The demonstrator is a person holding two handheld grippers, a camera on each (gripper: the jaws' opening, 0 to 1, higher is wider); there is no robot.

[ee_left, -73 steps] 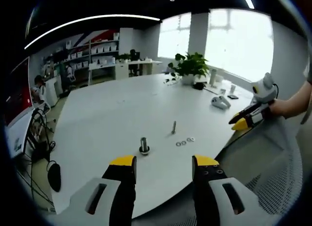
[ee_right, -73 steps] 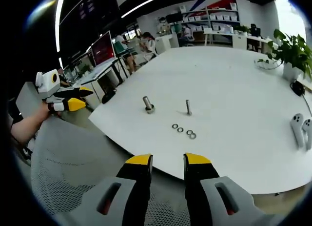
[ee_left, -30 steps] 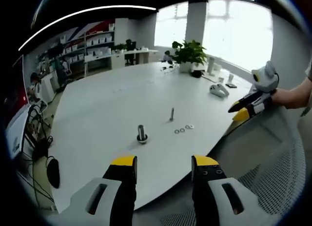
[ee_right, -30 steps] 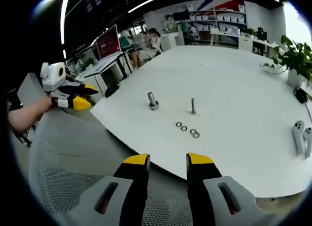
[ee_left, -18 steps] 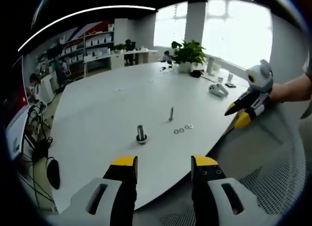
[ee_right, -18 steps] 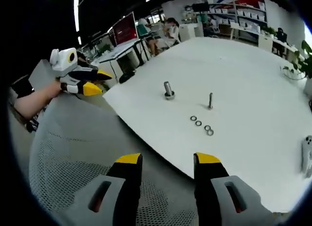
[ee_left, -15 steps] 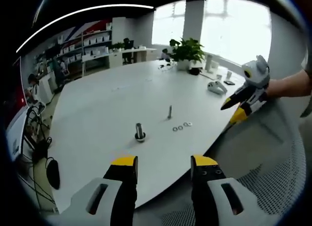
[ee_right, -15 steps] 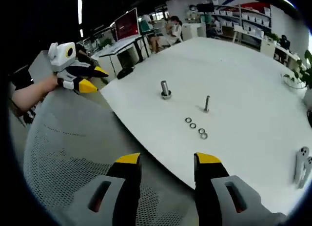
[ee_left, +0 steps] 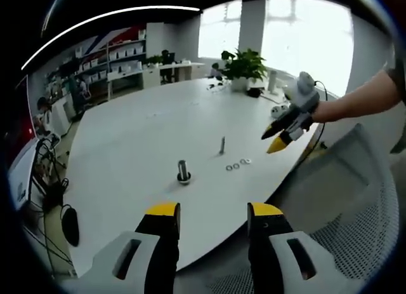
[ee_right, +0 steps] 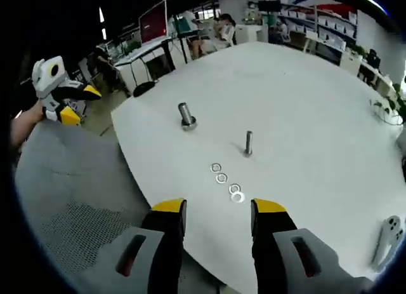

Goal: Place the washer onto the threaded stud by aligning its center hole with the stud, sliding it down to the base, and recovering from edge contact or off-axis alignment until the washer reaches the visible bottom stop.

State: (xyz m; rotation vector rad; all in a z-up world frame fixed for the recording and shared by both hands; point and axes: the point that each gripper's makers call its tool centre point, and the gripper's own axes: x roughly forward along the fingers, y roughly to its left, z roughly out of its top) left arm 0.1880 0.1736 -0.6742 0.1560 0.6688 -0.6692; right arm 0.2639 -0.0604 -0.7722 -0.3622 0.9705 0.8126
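Four small silvery washers [ee_right: 226, 183] (flat rings) beside an upright stud [ee_right: 248, 143].

No readable text in either view

No lettering, label, brand, number or sign is showing clearly enough to read in the left gripper view or the right gripper view; the boxes on the far shelves [ee_left: 130, 58] and the red screen [ee_right: 154, 20] are appearing too small and blurred for any words to be made out.
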